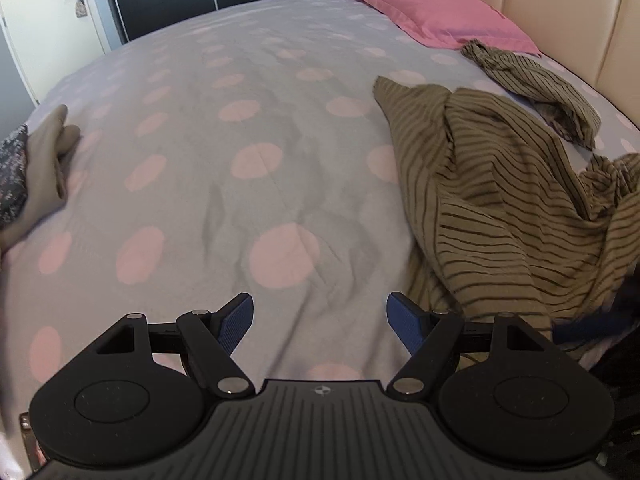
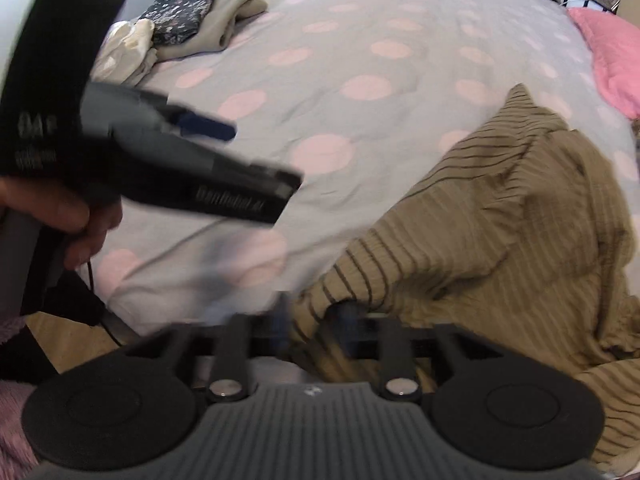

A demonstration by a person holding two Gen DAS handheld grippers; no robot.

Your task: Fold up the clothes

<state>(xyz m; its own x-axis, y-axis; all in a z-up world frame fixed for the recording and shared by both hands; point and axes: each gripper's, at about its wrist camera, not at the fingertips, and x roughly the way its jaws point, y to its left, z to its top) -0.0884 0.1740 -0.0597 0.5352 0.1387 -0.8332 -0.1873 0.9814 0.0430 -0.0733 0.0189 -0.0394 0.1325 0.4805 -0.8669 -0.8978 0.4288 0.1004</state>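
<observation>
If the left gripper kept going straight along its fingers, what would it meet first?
Probably just the grey bedspread with pink dots: the open left gripper points past the olive striped garment to its right, though depth is unclear.

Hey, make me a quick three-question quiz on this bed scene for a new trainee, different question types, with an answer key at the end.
1. True or false: the left gripper has its jaws spread wide with nothing between them.
2. Multiple choice: the right gripper is closed on which item? A) the pink pillow B) the olive-green black-striped crumpled garment C) the folded beige garment in the pile
3. Fill in: the dark floral folded cloth lies on top of the ______ garment, at the far edge of the grey bedspread with pink dots.

Key: 1 true; 2 B; 3 folded beige
</observation>
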